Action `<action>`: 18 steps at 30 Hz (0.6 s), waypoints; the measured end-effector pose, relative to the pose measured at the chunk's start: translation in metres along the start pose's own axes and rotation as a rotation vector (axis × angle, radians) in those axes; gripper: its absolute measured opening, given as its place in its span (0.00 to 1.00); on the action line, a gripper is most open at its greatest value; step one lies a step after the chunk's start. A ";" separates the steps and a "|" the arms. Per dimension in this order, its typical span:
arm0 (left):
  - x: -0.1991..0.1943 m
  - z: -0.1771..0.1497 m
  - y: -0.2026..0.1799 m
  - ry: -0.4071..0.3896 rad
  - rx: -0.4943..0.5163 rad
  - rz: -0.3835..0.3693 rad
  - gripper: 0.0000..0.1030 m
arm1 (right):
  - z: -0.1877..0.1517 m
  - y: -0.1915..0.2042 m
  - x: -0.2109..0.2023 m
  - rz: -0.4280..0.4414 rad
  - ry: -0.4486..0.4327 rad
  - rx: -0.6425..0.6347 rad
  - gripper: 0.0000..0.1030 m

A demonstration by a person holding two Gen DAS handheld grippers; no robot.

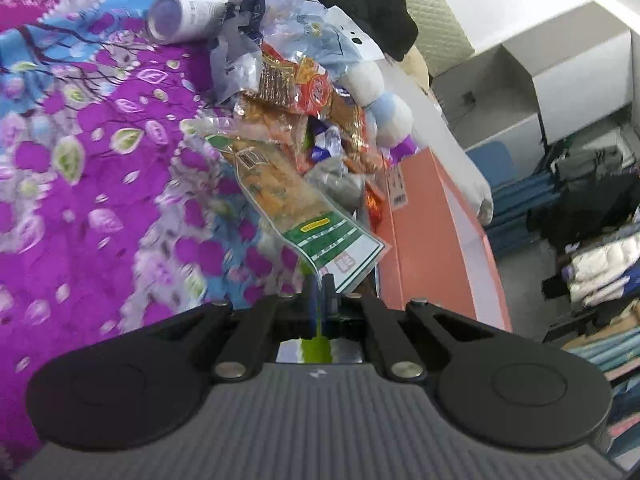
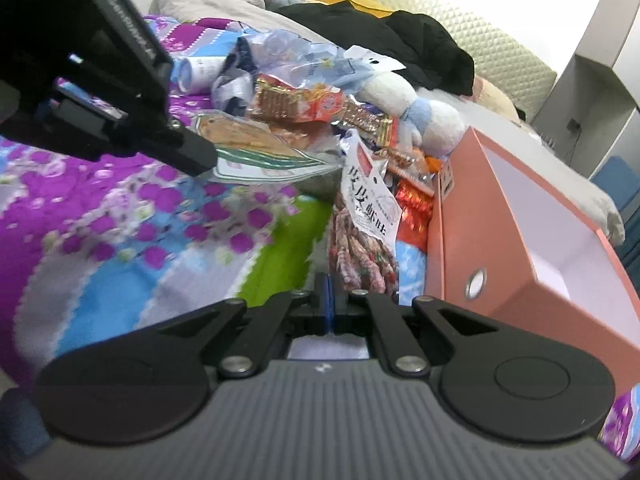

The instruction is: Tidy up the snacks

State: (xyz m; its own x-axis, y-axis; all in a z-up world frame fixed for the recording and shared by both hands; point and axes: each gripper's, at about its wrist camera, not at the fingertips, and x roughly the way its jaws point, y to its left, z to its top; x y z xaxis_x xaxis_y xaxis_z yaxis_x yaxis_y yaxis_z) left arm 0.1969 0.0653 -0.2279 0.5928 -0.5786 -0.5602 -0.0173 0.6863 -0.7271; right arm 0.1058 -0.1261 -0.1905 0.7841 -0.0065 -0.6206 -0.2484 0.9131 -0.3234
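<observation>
The left gripper (image 1: pixel 324 280) has its jaws closed on the lower edge of a green bag (image 1: pixel 288 196), a long clear pack with orange snacks inside and a green and white label; the right wrist view shows the same grip from the side, with the black fingers (image 2: pixel 196 154) pinching the end of the bag and the rest of it lying toward the pile. The right gripper (image 2: pixel 329 280) has its jaws pressed together on the bottom edge of a shrimp bag (image 2: pixel 366 240) (white top with large black characters, reddish printed food below); this bag stands up from the fingers, just beside the pink box (image 2: pixel 516 216).

The box is open and its white inside shows nothing in the part that is visible; it lies on the bed at the right of the snacks, with a metal ring on its near wall. The pile (image 1: pixel 304 96) is between the box and the purple flowered blanket (image 1: pixel 100 168); it holds a red and orange pack, some small foil sweets and crumpled clear wrappers. A white can (image 1: pixel 184 16) lies on its side at the far end of the pile; a white and blue plush toy (image 2: pixel 420 112) leans behind the snacks, touching them; dark clothes (image 2: pixel 400 36) are heaped farther back against the padded headboard.
</observation>
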 end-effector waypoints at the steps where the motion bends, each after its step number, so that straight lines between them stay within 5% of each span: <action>1: -0.006 -0.004 -0.001 0.003 0.012 0.008 0.02 | -0.002 0.001 -0.005 0.005 -0.001 0.003 0.03; 13: -0.061 -0.053 0.013 0.040 0.056 0.121 0.01 | -0.020 0.008 -0.054 0.045 0.012 0.031 0.03; 18: -0.078 -0.056 0.017 0.034 0.090 0.190 0.01 | -0.029 0.012 -0.062 0.130 0.031 0.064 0.03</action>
State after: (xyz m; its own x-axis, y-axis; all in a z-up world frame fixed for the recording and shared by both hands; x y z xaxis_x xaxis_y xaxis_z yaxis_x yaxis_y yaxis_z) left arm 0.1053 0.0972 -0.2190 0.5586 -0.4486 -0.6976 -0.0534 0.8199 -0.5700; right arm 0.0377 -0.1261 -0.1767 0.7294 0.1018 -0.6765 -0.3094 0.9310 -0.1935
